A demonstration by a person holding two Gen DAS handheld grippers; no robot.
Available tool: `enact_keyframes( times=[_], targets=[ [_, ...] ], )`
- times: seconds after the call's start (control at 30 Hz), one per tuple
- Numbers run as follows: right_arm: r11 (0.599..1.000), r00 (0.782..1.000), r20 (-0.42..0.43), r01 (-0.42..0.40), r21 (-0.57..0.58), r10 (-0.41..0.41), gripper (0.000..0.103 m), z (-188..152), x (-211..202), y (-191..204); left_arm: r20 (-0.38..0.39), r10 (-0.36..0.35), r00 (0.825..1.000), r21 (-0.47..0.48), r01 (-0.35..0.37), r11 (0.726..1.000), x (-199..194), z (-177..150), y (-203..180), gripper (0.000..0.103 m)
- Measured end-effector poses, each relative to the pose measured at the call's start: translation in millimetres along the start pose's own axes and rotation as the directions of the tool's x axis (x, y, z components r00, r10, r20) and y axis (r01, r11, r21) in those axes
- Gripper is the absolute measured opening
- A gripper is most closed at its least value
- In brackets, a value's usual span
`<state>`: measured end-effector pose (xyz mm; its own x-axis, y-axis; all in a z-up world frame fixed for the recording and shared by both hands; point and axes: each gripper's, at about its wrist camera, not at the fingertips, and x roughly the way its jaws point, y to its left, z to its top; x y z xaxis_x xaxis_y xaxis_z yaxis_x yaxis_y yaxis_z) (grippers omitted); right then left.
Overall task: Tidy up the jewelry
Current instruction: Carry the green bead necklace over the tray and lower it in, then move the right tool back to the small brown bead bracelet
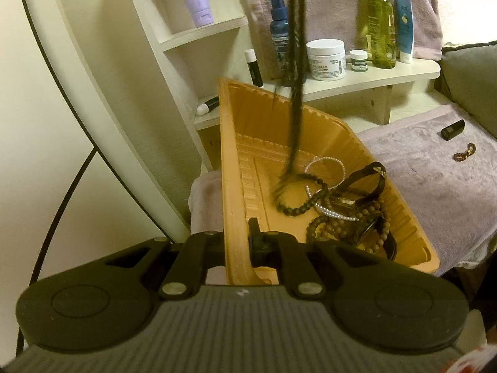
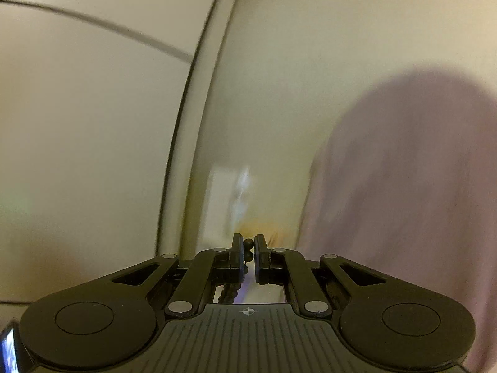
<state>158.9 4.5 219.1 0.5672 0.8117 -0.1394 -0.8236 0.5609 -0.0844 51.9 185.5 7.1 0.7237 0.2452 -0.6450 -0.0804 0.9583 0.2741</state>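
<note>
left gripper (image 1: 236,242) sits at the near left corner of the orange tray (image 1: 236,161), fingers pressed together on the tray's left wall, one finger outside, one inside, so the tray hangs tilted off the towel-covered surface (image 1: 435,180). inside the tray, toward its lower right end, lies the jewelry pile (image 1: 348,211): dark bead bracelets, a pearl strand, a rhinestone piece, a black strap, all tangled and touching. moving right and up, a long dark bead necklace (image 1: 295,62) hangs nearly straight down from above the frame, blurred, its lower end dipping into the tray just left of the pile; long axis is vertical, so it comes down from above the left gripper, not beside it. further right, a small beaded piece (image 1: 464,152) and a dark tube (image 1: 453,129) lie on the towel, well apart from the tray. in the right wrist view the right gripper (image 2: 248,248) is pinching the black beads (image 2: 247,250) of that strand between nearly closed fingers, strand trailing down under it; background is motion-blurred wall and pink cloth. judgement: right hand is the one carrying the necklace, directly over the tray; the coming move turns on lowering and letting go so the strand coils inside the walls, not over the rim.
</note>
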Motion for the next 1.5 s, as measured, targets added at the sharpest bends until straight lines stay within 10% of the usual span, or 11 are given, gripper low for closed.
enact_keyframes(
  times=[0.37, 0.8, 1.2, 1.37, 1.5],
  targets=[
    [0.978, 0.956, -0.269, -0.068, 0.195, 0.120, 0.006, -96, 49, 7, -0.005, -0.002, 1.000, -0.009, 0.002, 1.000, 2, 0, 3, 0.007],
    [0.928, 0.952, -0.181, -0.178, 0.327, 0.246, 0.007, -66, 61, -8, -0.005, -0.003, 1.000, -0.013, 0.003, 1.000, 3, -1, 2, 0.007],
    [0.879, 0.824, -0.457, -0.096, 0.467, 0.334, 0.008, -169, 68, -11, -0.006, -0.001, 1.000, -0.011, 0.001, 1.000, 2, -1, 3, 0.007],
    [0.881, 0.837, -0.458, -0.057, 0.469, 0.298, 0.064, -183, 42, -18, -0.006, 0.000, 1.000, -0.012, 0.000, 1.000, 2, -1, 3, 0.007],
    [0.886, 0.852, -0.462, -0.005, 0.464, 0.247, 0.064, -196, 21, -29, -0.008, 0.000, 1.000, -0.011, 0.000, 1.000, 1, -1, 4, 0.007]
  ],
)
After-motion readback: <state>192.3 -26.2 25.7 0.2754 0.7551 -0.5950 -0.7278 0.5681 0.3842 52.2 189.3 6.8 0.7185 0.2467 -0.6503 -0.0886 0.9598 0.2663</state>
